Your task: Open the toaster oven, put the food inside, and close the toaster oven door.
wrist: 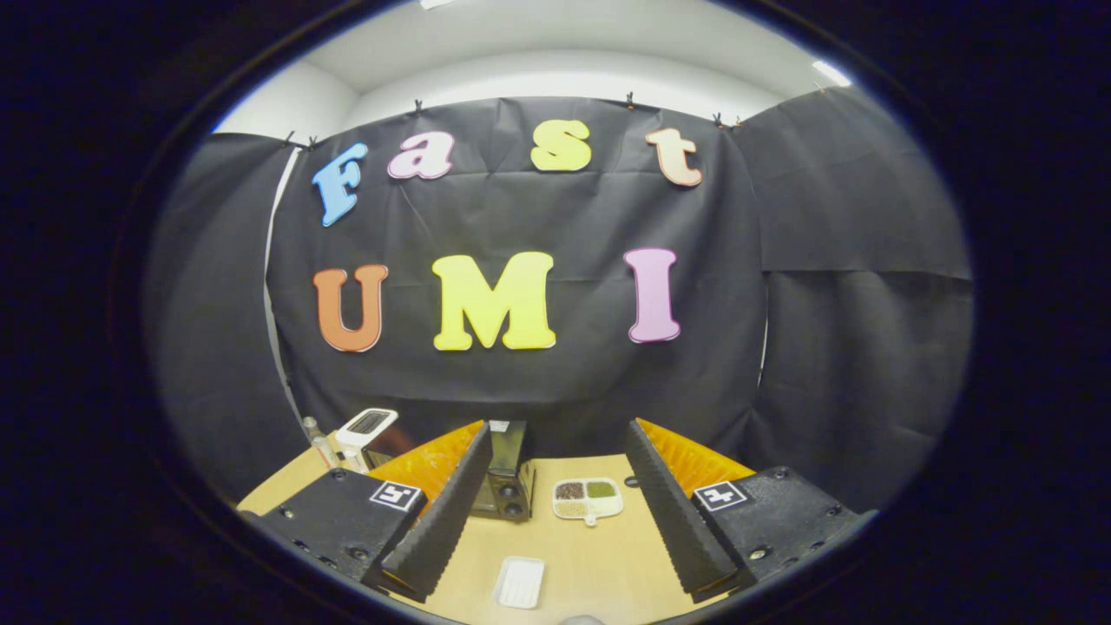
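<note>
- Gripper view: the gripper (551,512) hangs above a light wooden table (599,555), its two fingers (438,512) spread wide apart with nothing between them.
- Each finger carries a ridged inner face, and a square marker sits on the housing behind each one.
- Toaster oven (505,473): a dark box standing on the table beyond the fingers, partly hidden behind the left finger; two round knobs show low on its visible side. Whether its door is open or closed I cannot tell from this angle.
- Divided dish (588,500): a pale tray with compartments holding brownish, green and light-coloured food, lying on the table just to the right of the toaster oven, in the gap between the fingers and well ahead of them.
- White tray (519,582): a small shallow rectangular tray, lying on the table nearer than the divided dish, between the fingertips' line and below them.
- White appliance (364,427): a white device with a dark slotted top, standing at the far left of the table beyond the left finger.
- Black cloth wall (833,347) closes the booth behind the table.
</note>
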Available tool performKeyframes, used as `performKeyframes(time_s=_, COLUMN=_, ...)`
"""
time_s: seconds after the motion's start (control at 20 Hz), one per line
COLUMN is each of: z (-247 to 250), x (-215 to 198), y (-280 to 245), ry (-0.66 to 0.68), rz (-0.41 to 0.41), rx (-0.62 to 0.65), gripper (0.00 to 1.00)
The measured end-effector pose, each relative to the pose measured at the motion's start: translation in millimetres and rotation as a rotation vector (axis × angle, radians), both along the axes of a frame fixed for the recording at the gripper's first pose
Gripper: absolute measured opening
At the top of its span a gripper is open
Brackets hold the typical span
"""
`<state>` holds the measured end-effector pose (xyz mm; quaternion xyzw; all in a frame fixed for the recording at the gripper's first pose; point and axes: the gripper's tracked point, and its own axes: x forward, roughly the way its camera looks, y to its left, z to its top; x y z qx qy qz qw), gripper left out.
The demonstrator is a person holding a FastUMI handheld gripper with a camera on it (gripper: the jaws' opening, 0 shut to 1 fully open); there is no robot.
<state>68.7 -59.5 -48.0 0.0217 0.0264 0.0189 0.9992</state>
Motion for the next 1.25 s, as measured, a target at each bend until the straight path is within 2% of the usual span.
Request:
performKeyframes(time_s=0.35, z=-4.7, x=-13.3, y=-30.8, ry=-0.03, rz=0.016, rx=-0.008, gripper=0.99)
performKeyframes(time_s=0.65, z=-6.2, x=-17.6, y=-31.6, ry=-0.031, rz=0.037, rx=0.009, gripper=0.99)
performKeyframes(time_s=1.25, z=-11.7, x=-24.0, y=-40.9, ry=-0.02, rz=0.014, rx=0.031, gripper=0.99)
